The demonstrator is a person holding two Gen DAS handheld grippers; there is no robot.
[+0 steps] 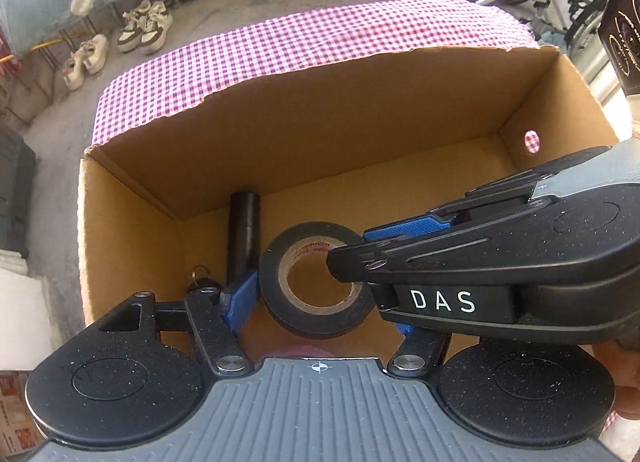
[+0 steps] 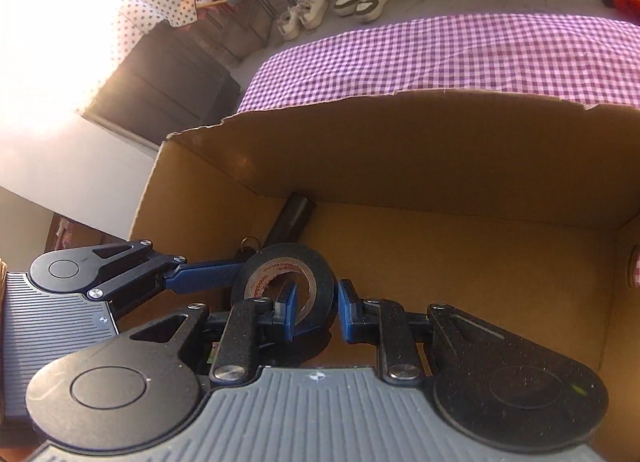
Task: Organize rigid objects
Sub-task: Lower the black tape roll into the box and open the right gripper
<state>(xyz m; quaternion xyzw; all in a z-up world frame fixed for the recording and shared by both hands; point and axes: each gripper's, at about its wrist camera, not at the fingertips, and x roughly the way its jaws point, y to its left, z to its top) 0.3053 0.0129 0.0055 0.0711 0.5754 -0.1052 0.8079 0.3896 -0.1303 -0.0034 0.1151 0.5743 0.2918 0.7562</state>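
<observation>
A roll of black tape point(image 1: 316, 302) with a cardboard core hangs inside the open cardboard box point(image 1: 320, 142), near its left end. My left gripper point(image 1: 322, 310) spans the roll's outer rim, with its blue pads point(image 1: 240, 298) pressed against the sides. My right gripper point(image 2: 318, 308) is shut on the roll's wall point(image 2: 320, 286), one finger point(image 2: 290, 308) through the hole and the other outside. It reaches in from the right in the left wrist view point(image 1: 348, 258). A black tube point(image 1: 244, 234) and a small black key fob with a ring point(image 1: 204, 282) lie on the box floor beyond the roll.
The box stands on a purple-and-white checked cloth point(image 1: 320, 38), and its right half point(image 2: 480, 254) holds nothing. A black carton with gold print point(image 1: 624, 22) stands at the far right. Shoes point(image 1: 144, 26) sit on the floor behind.
</observation>
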